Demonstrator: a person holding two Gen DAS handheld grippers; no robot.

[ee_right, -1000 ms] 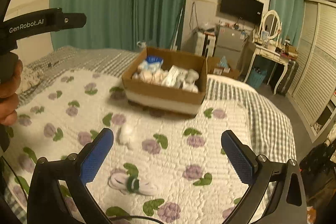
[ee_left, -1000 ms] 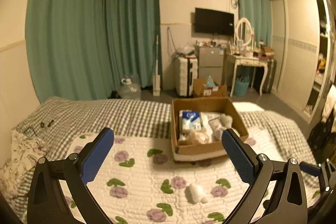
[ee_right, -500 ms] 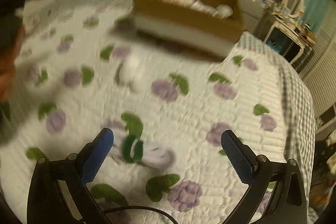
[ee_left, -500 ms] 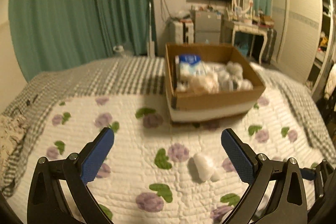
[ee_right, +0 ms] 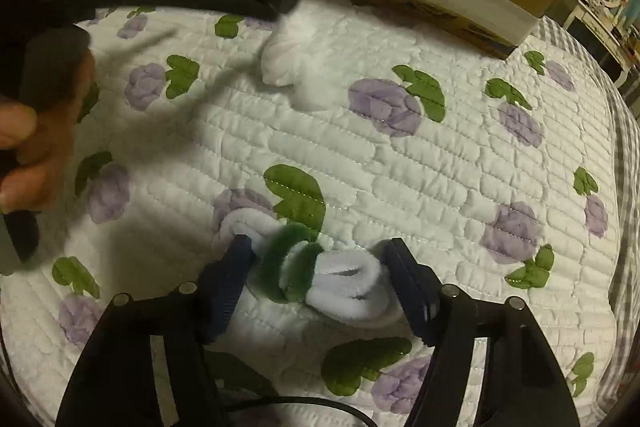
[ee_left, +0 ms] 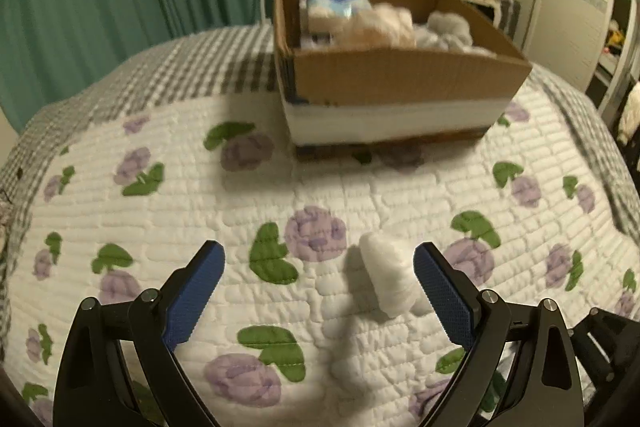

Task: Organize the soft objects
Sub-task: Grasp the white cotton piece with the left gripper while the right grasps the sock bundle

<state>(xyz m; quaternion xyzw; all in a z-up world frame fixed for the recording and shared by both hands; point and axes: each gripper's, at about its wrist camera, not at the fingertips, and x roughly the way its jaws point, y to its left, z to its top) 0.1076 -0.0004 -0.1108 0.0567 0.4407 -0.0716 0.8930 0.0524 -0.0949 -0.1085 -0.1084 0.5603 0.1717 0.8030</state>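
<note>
Right wrist view: the right tool (ee_right: 318, 259) points steeply down at the bed's quilt (ee_right: 400, 167), and its jaws have just been closing around a fuzzy white loop bundle (ee_right: 344, 283) bound at the middle by a dark green fuzzy band (ee_right: 288, 267). The bundle lies on the quilt between the two blue pads; the left pad touches its white end and the right pad sits against its other end, though whether they truly press cannot be told. Beyond the tool and to its left, a soft white wad (ee_right: 288, 55) rests on the quilt, partly under the blurred black arm of the left tool, whose white lettering is too smeared to read. A hand (ee_right: 36, 131) grips that tool at the far left edge.

Left wrist view: the left tool (ee_left: 318, 267) is released, jaws wide and just easing inward, with nothing pressed. The same white wad (ee_left: 386, 277), a rolled cylinder of fluffy material, lies between the pads, close to the right pad and apart from the left. Farther ahead stands a cardboard box (ee_left: 400, 83) with a white band along its lower wall. Inside are a blue-and-white packet (ee_left: 336, 1), whose print is unreadable, a tan fluffy lump (ee_left: 384, 25) and a grey one (ee_left: 448, 27).
</note>
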